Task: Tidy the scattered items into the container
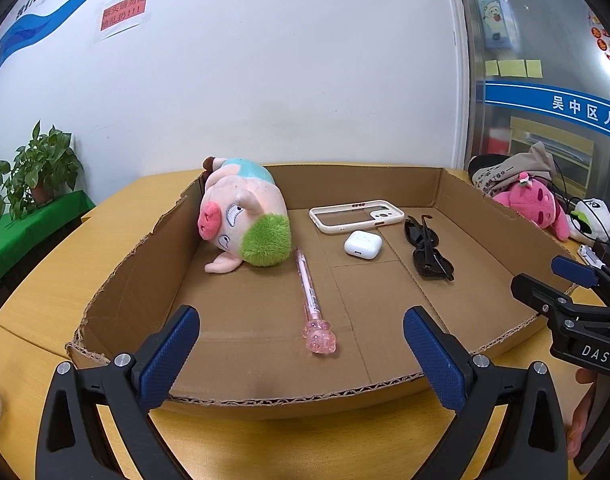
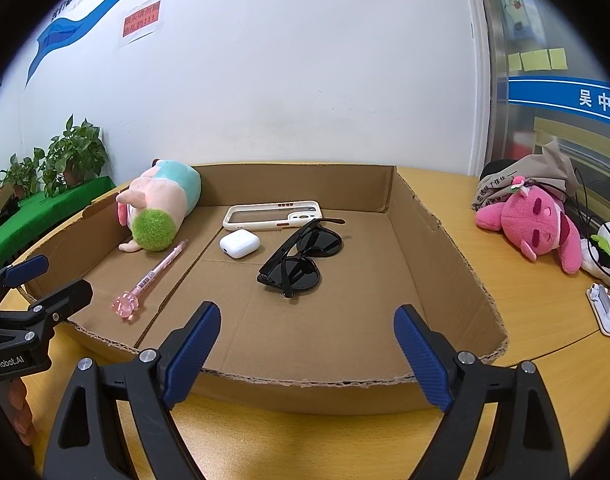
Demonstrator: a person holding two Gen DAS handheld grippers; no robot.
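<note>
A shallow cardboard box (image 1: 129, 280) (image 2: 437, 240) lies on the wooden table. Inside it are a pink pig plush (image 1: 241, 216) (image 2: 161, 208), a pink pen (image 1: 311, 296) (image 2: 157, 272), a white phone case (image 1: 357, 216) (image 2: 271, 216), a white earbud case (image 1: 363, 244) (image 2: 239, 243) and black sunglasses (image 1: 427, 250) (image 2: 301, 260). My left gripper (image 1: 301, 356) is open and empty, above the box's near edge; it also shows in the right wrist view (image 2: 47, 276). My right gripper (image 2: 307, 354) is open and empty at the near edge; it also shows in the left wrist view (image 1: 553, 280).
On the table right of the box lie a pink plush (image 2: 533, 224) (image 1: 533, 204), a grey bag (image 2: 529, 176), a white-green plush (image 2: 609, 248) and a small white holder (image 2: 605, 308). Potted plants (image 2: 73, 156) stand on a green ledge at left. A white wall is behind.
</note>
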